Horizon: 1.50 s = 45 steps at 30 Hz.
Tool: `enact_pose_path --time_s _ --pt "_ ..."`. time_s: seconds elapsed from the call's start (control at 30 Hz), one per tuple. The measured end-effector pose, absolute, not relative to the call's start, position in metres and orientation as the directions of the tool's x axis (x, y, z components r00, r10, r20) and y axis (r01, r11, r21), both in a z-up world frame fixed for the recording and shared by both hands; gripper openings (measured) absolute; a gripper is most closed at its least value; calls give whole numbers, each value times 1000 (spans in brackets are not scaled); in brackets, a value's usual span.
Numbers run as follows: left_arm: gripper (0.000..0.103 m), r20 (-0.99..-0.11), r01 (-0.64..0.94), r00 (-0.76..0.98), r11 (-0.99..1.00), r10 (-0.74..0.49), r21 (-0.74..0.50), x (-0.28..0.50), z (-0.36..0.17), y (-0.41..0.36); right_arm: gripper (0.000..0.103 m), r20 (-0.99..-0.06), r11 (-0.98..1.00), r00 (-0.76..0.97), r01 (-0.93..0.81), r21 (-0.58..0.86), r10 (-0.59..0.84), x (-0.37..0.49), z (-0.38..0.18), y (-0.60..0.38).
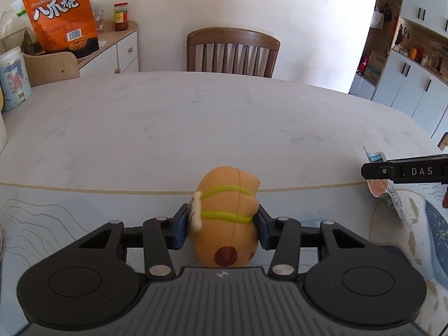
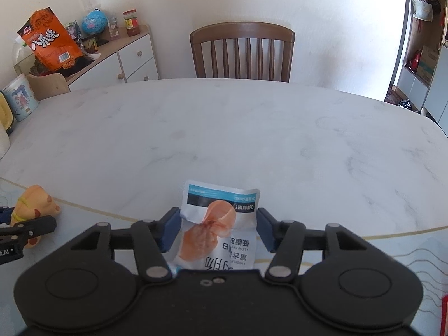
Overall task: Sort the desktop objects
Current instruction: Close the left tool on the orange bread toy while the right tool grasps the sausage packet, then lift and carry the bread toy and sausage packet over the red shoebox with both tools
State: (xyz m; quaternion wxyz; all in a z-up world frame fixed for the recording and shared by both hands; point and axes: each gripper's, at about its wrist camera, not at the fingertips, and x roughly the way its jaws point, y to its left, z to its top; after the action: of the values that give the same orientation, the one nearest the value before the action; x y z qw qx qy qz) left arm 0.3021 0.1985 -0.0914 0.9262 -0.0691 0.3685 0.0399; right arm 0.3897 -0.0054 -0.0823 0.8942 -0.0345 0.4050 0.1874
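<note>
An orange-yellow soft toy (image 1: 224, 196) with green bands and a brown spot sits on the table mat's far edge, low in the left wrist view. My left gripper (image 1: 222, 229) is shut on it, a blue pad pressed against each side. In the right wrist view a white snack packet (image 2: 221, 196) with a teal strip and a picture of orange meat stands between the blue pads of my right gripper (image 2: 215, 231), which is shut on its two edges. The toy (image 2: 33, 198) also shows at the far left there, and the packet (image 1: 378, 158) shows at the right edge of the left view.
The white marble table (image 2: 224, 128) stretches ahead, with a patterned mat (image 1: 56, 207) along its near edge. A wooden chair (image 2: 242, 53) stands at the far side. A printed tin (image 2: 21, 100) stands at the table's left edge. Beyond it, an orange snack bag (image 2: 47, 42) and jars rest on a sideboard.
</note>
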Motion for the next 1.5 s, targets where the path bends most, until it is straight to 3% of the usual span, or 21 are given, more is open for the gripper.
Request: enact_pose_path --time_s 1.5 --pt "46 -665 126 724 983 -185 -137 236 -33 87 54 -658 923 653 -329 199 374 266 -11 -92"
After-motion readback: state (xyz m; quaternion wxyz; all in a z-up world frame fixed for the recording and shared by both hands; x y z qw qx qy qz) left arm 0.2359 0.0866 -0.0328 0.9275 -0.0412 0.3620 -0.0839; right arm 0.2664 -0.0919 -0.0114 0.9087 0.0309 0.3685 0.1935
